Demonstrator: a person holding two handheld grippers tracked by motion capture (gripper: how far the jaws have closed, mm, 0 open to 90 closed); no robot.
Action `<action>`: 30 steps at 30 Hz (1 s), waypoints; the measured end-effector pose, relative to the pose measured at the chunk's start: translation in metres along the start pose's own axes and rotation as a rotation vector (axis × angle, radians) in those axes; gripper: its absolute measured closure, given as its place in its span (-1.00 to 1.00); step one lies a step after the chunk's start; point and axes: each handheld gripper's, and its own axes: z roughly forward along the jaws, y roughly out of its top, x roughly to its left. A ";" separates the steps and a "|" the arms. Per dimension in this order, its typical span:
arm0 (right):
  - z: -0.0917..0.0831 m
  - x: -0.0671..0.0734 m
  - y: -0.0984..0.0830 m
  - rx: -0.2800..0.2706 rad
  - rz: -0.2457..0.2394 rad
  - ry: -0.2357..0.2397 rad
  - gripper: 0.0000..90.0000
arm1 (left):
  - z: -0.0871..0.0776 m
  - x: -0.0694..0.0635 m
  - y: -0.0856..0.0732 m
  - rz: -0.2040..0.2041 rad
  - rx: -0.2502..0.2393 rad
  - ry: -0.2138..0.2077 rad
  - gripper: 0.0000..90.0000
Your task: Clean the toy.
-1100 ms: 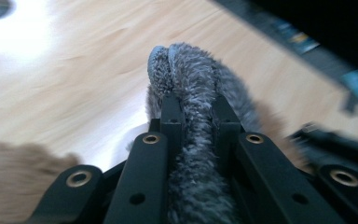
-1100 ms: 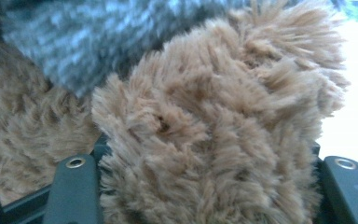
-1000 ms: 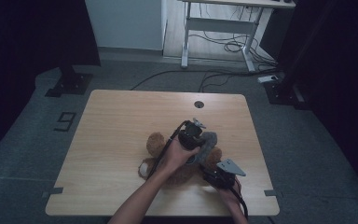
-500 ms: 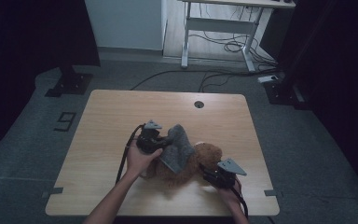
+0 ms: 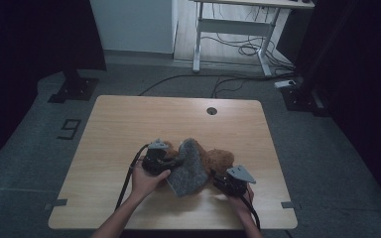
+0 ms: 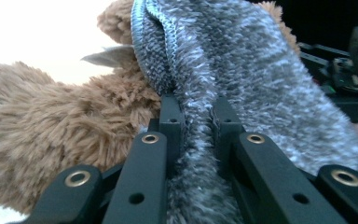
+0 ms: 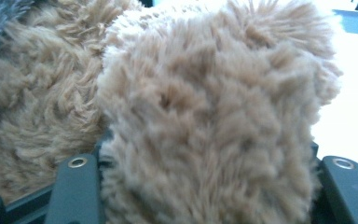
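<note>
- The left gripper (image 5: 159, 159) has its jaws clenched on the edge of a grey fuzzy cloth (image 5: 187, 168); in the left gripper view the cloth (image 6: 242, 79) is pinched tight between the two black jaws.
- The right gripper (image 5: 230, 182) grasps the brown plush toy (image 5: 219, 159); in the right gripper view its fur (image 7: 205, 116) bulges between the jaws, which stand half apart around it.
- The toy lies on the worktop (image 5: 129, 119), near its front edge, a little right of the middle.
- From the left jaws, the cloth goes toward 3 o'clock and drapes over the toy; its long axis runs about from 11 to 5 o'clock in the high view.
- The toy is at 10 o'clock from the right gripper and touches it, so the right hand is nearer to the toy, the left hand nearer to the cloth.
- Count: one cloth, one plush toy, two grippers.
</note>
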 end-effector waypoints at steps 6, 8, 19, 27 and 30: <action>0.020 0.000 0.009 0.004 -0.014 -0.061 -0.18 | 0.016 0.011 0.009 -0.028 -0.027 0.059 0.74; 0.026 -0.001 0.013 0.009 -0.018 -0.075 -0.18 | 0.021 0.017 0.015 -0.046 -0.026 0.068 0.74; 0.059 -0.026 0.025 0.002 0.042 -0.142 -0.17 | 0.051 0.033 0.054 -0.050 -0.008 0.123 0.74; 0.044 -0.036 0.021 0.004 0.121 -0.042 -0.30 | 0.040 0.032 0.034 -0.057 -0.004 0.059 0.74; 0.033 -0.038 0.020 0.015 0.142 0.002 -0.43 | 0.034 0.023 0.020 -0.040 -0.013 0.050 0.75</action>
